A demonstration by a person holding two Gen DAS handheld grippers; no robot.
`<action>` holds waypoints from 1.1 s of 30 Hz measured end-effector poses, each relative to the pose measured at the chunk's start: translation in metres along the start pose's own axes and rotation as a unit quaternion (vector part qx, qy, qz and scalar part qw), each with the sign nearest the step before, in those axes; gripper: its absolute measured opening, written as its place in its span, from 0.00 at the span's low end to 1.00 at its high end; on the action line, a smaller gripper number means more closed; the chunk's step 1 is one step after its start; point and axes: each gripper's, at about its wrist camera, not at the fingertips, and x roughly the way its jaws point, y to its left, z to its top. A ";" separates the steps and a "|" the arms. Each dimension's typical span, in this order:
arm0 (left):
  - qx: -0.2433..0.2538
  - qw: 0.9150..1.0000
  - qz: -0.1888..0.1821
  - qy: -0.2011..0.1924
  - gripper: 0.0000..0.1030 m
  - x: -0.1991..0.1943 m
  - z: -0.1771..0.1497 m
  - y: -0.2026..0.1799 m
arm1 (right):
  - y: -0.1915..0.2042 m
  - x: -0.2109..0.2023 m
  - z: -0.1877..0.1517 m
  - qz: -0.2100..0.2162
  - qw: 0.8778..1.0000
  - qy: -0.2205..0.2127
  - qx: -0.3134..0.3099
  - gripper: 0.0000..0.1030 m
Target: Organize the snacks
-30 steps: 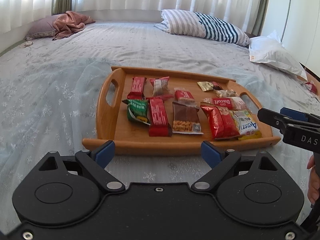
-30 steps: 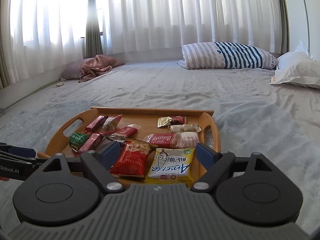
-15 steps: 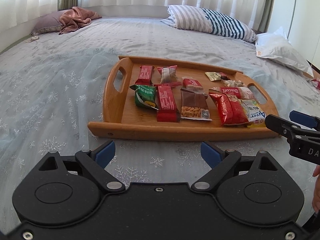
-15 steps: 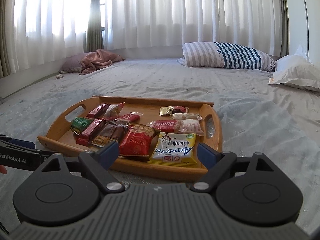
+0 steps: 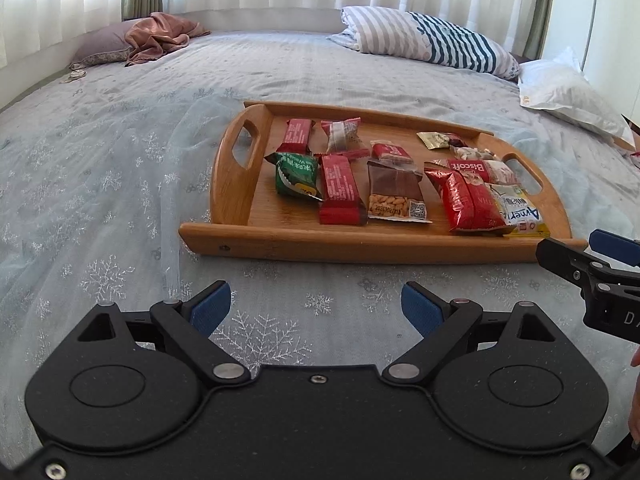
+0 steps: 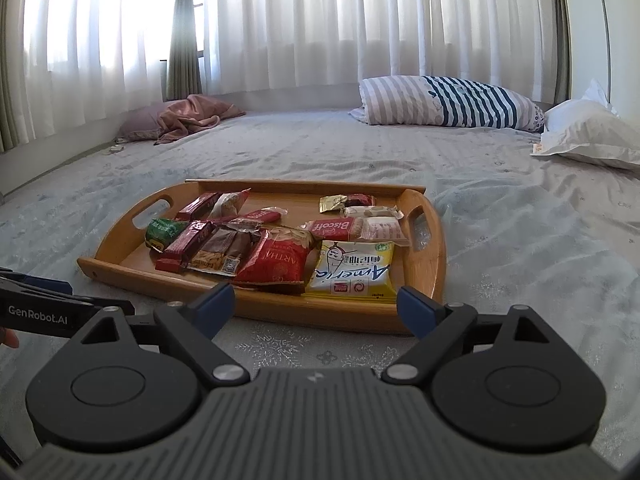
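Bed (image 5: 120, 184) bears wooden tray (image 5: 236, 176); snacks (image 5: 396, 188) all lie inside, loosely rowed. Left gripper (image 5: 316, 304), right gripper (image 6: 316, 306) wide open, empty, short of tray. Sorting underway or finished: cannot tell.

Left tool (image 5: 316, 306): jaws spread wide, nothing between the blue fingertips (image 5: 210, 306). It hangs low over the bed, short of the near edge, level and pointing straight ahead. In the right wrist view its body enters from the left edge at the same height.

Right tool (image 6: 316, 308): jaws likewise spread wide, blue fingertips (image 6: 416, 310) bare, nothing gripped. It is level, low over the bed. In the left wrist view it shows at the right edge (image 5: 592, 256), a little ahead of the left tool, well apart from it.

A sliver of a hand (image 5: 635, 400) shows at the right edge behind the right tool; a fingertip (image 6: 8, 338) shows under the left tool's body.
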 end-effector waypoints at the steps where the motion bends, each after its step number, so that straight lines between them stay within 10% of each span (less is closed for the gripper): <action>1: -0.001 1.000 0.000 0.000 0.89 0.000 -0.001 0.000 | 0.000 0.000 -0.002 -0.001 1.000 0.001 0.002 0.92; 33: 0.014 0.999 0.032 -0.006 0.99 0.015 -0.026 -0.009 | 0.005 0.010 -0.036 -0.027 0.999 0.031 0.009 1.00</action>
